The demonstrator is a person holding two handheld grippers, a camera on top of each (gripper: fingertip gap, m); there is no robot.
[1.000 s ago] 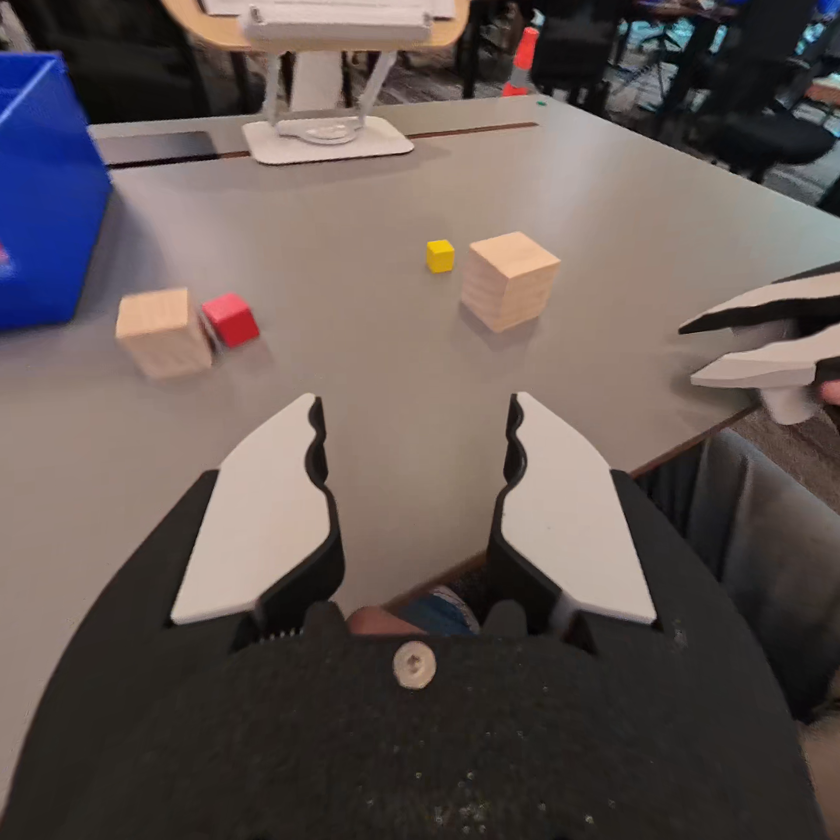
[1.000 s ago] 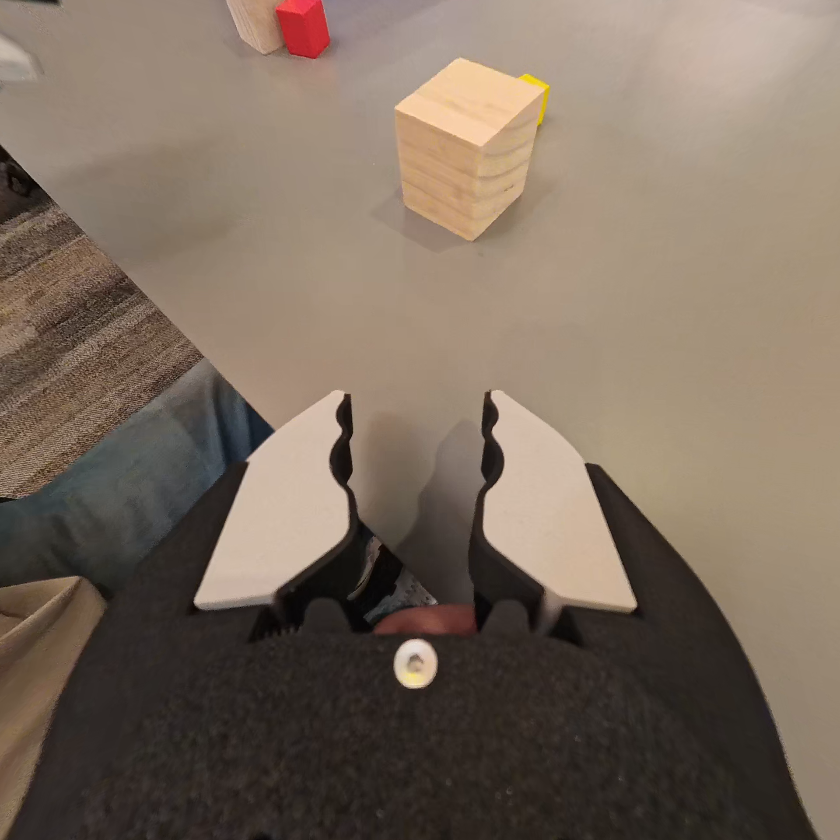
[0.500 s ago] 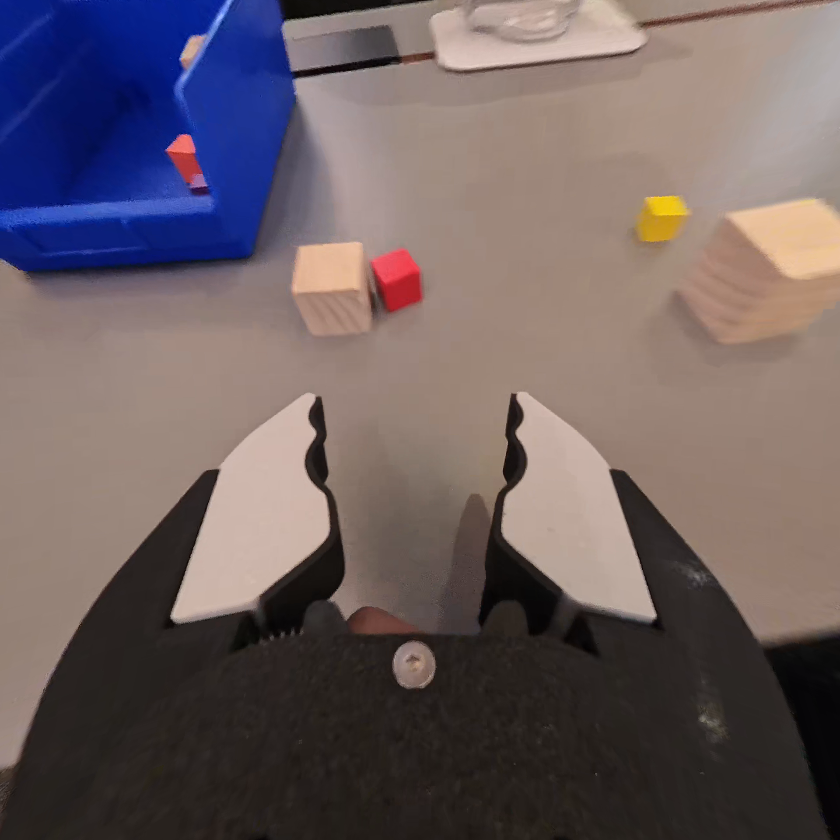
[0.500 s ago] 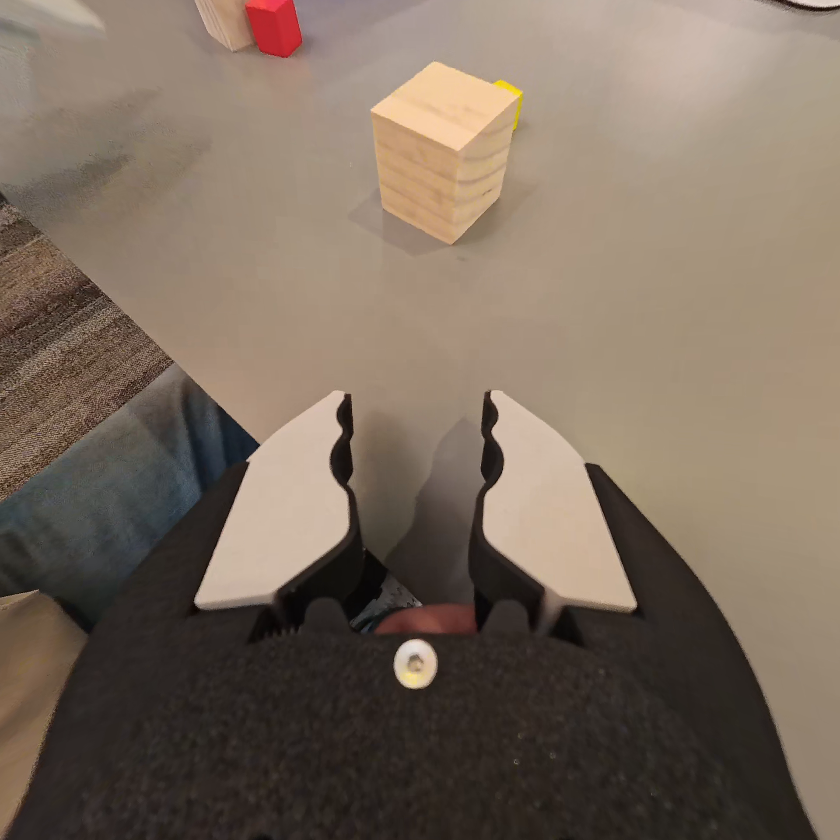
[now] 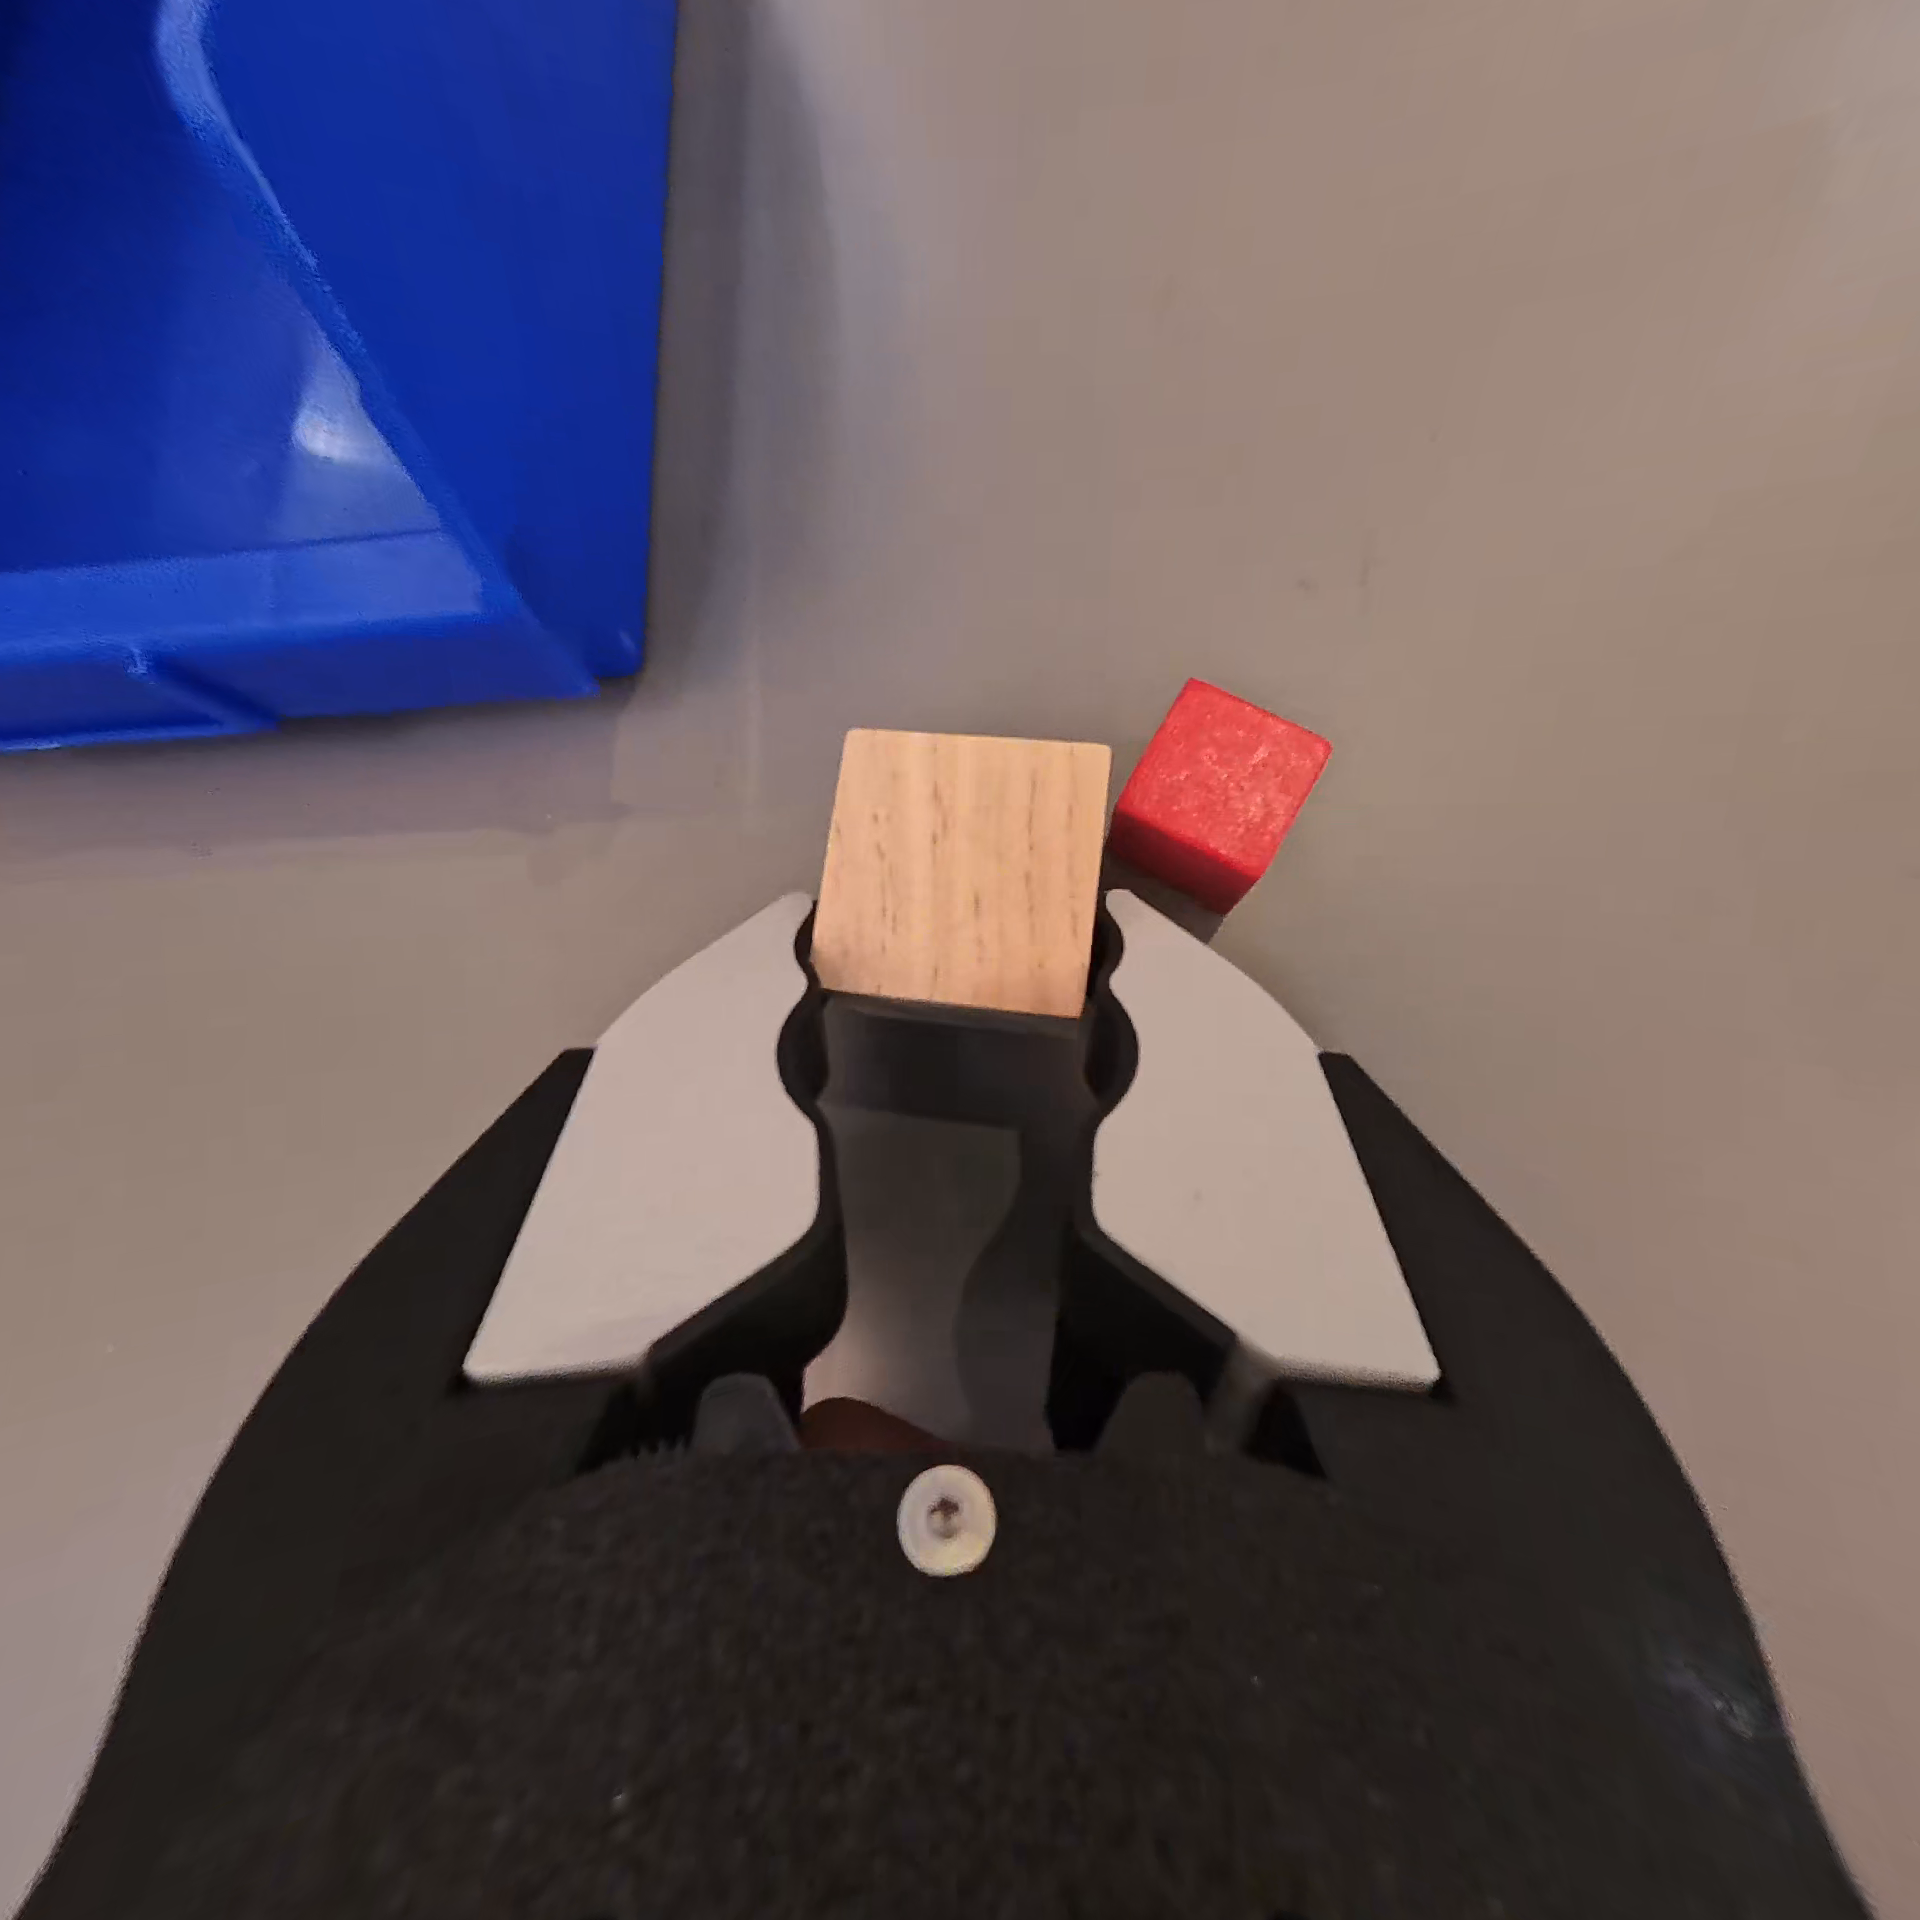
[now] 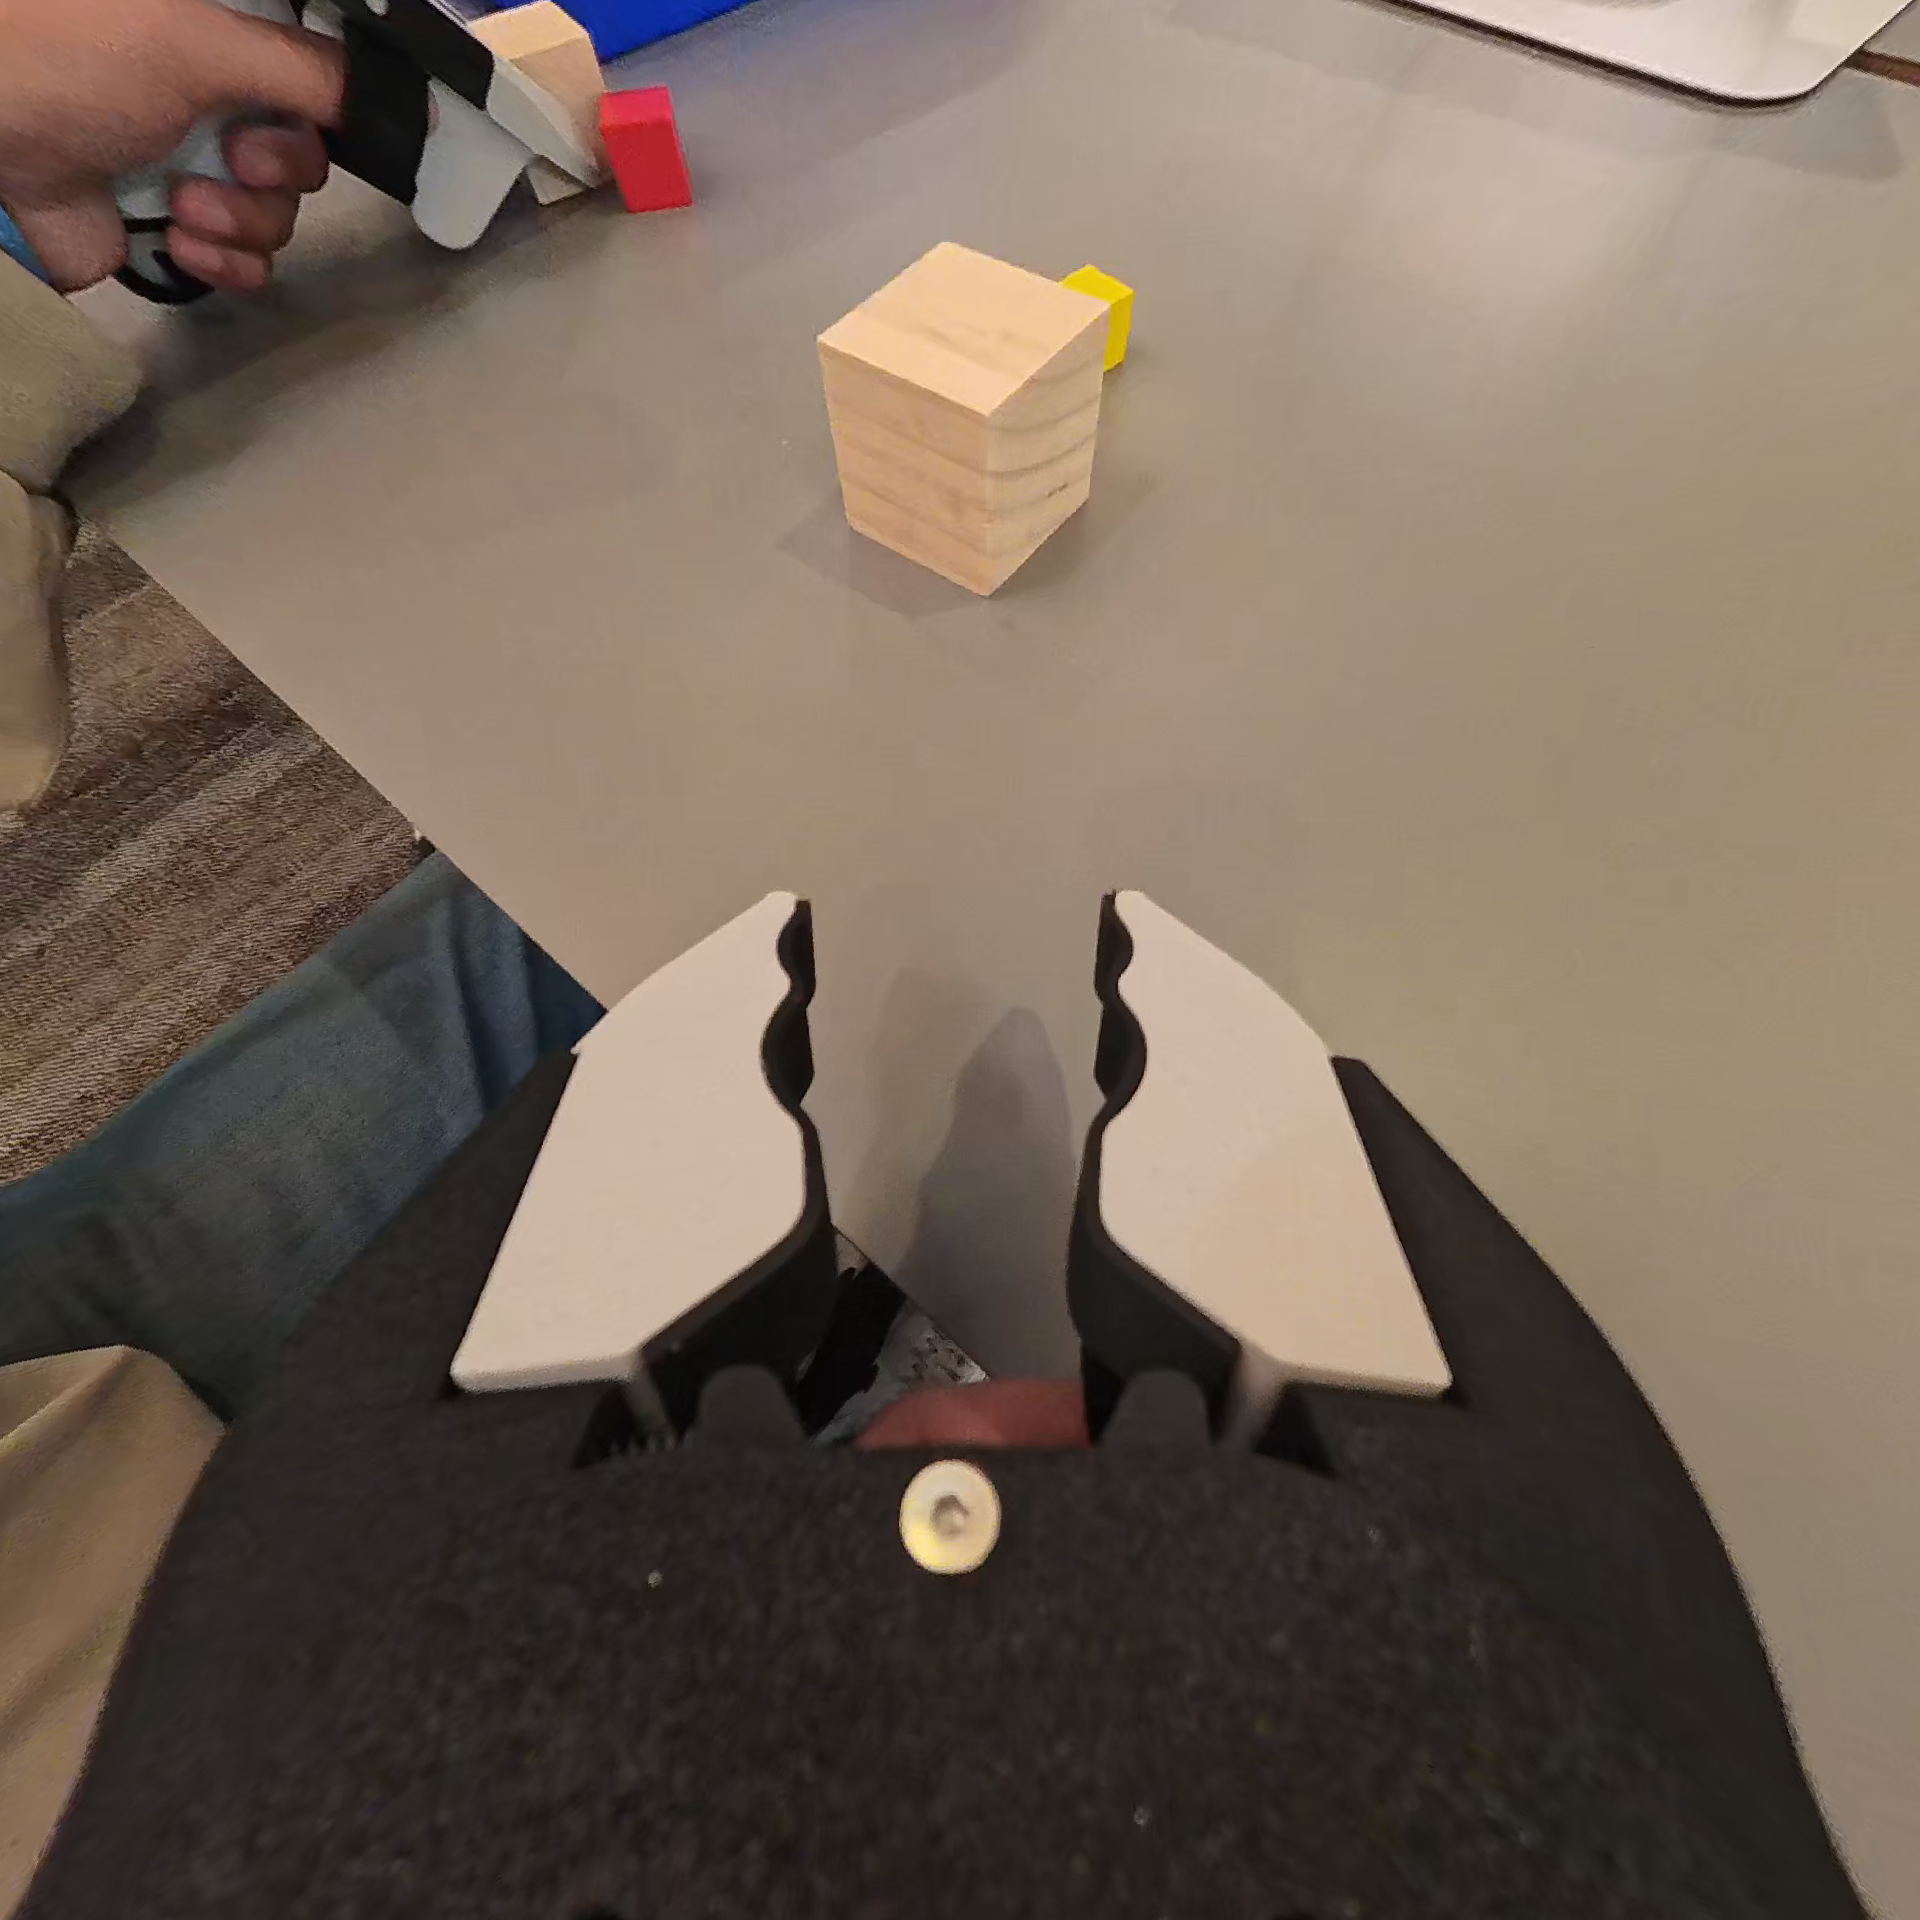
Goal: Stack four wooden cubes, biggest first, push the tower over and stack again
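At upper left of left wrist frame: blue bin (image 5: pixel 312 353) on grey worktop (image 5: pixel 1455 416). Centre: left gripper (image 5: pixel 956 935), jaws pinching mid-size plain wooden cube (image 5: pixel 961 868) by its sides. Just right of it, red cube (image 5: pixel 1216 795), tilted, close beside; contact unclear. In right wrist frame, upper left: hand (image 6: pixel 135 125) holds that gripper at same two cubes. Centre: biggest wooden cube (image 6: pixel 961 416) upright on worktop, small yellow cube (image 6: pixel 1107 301) just behind. Bottom centre: right gripper (image 6: pixel 954 914), jaws spread, empty, well apart from big cube.
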